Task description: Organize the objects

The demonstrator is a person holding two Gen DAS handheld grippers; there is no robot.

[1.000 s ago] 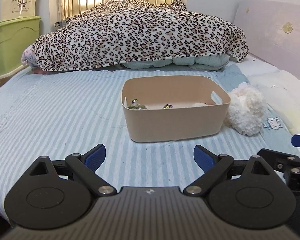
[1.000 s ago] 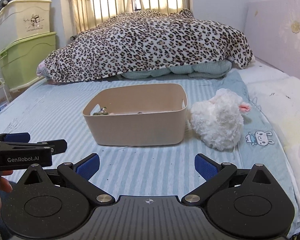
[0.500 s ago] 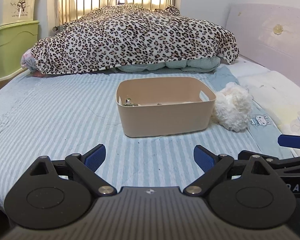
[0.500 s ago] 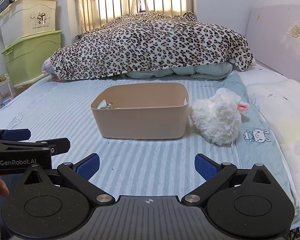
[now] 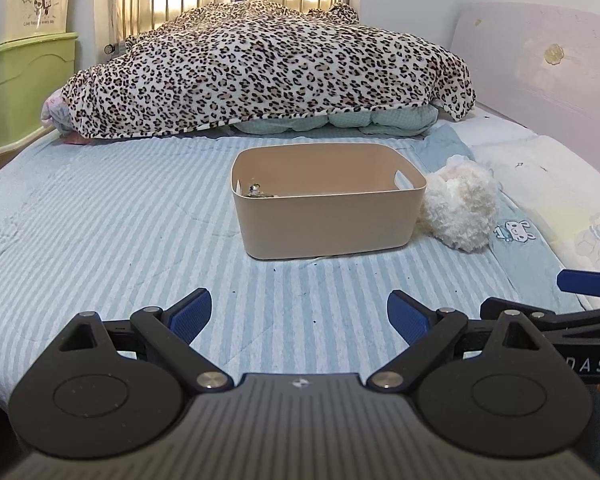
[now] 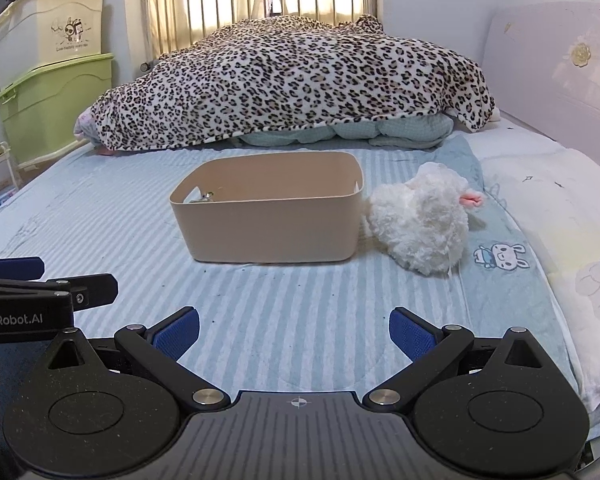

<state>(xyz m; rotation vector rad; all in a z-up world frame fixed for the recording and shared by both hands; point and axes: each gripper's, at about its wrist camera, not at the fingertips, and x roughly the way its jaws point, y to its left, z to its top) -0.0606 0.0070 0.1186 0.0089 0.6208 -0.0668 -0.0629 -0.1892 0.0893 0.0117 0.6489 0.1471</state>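
Note:
A beige plastic bin (image 5: 332, 216) (image 6: 268, 220) stands on the striped bed sheet with a few small items inside, mostly hidden by its wall. A white plush toy (image 5: 458, 204) (image 6: 420, 220) lies against the bin's right side. My left gripper (image 5: 299, 314) is open and empty, low over the near part of the bed. My right gripper (image 6: 294, 330) is open and empty, beside the left one. Both are well short of the bin.
A leopard-print blanket (image 5: 260, 68) is heaped over bedding at the far side. Green and cream storage boxes (image 6: 48, 80) stand at the left. A headboard (image 6: 560, 64) and a white pillow (image 6: 552, 208) are at the right.
Both grippers have pulled back from the bin, which looks smaller and farther now. Both stay open and empty. The bin and plush toy have not moved.

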